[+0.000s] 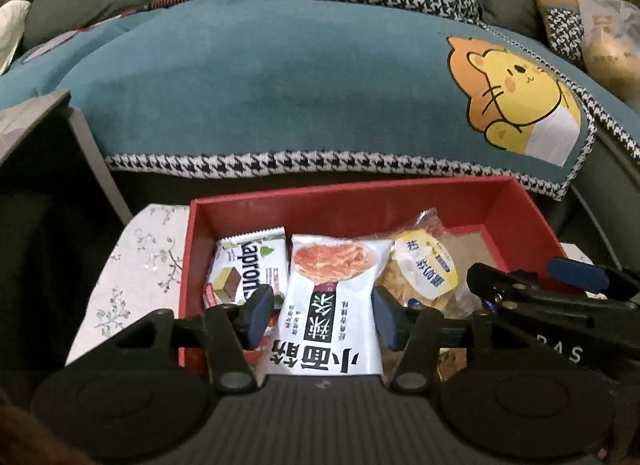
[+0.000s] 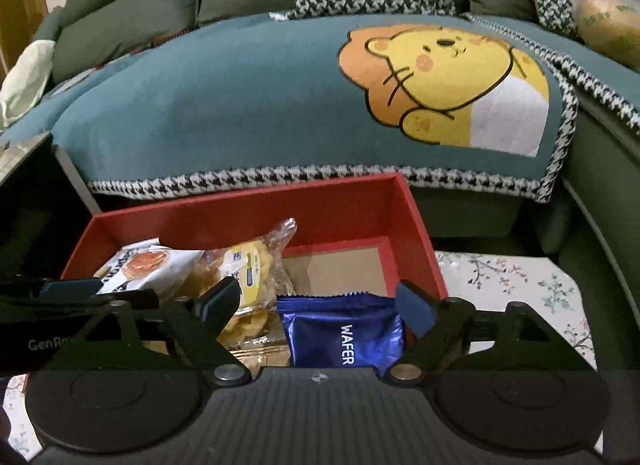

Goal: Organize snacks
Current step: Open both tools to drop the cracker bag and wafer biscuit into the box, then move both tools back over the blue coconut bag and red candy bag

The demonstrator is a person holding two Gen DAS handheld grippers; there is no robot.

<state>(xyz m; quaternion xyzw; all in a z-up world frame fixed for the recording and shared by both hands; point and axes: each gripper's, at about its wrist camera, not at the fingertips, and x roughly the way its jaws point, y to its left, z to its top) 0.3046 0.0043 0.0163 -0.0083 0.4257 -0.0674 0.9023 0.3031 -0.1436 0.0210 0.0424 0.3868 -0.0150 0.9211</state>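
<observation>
- The white noodle packet (image 1: 328, 305) and blue wafer packet (image 2: 344, 333) lie flat inside the red box (image 1: 360, 195), packed side by side.
- My left hand-held gripper (image 1: 320, 317) straddles the noodle packet, released.
- My right hand-held gripper (image 2: 318, 301) hangs released over the wafer packet.

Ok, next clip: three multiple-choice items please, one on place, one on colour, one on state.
1. Where does the white noodle packet lie?
A. In the red box
B. On the sofa
C. On the floor

2. What colour is the WAFER packet?
A. Green
B. Blue
C. Yellow

3. How do the left hand-held gripper jaws stand?
A. Open, pads off the noodle packet
B. Clamped on a cushion
C. Shut on nothing

Key: 1 A, packet inside the walls; 2 B, shiny blue foil; 3 A, gaps beside both pads.
</observation>
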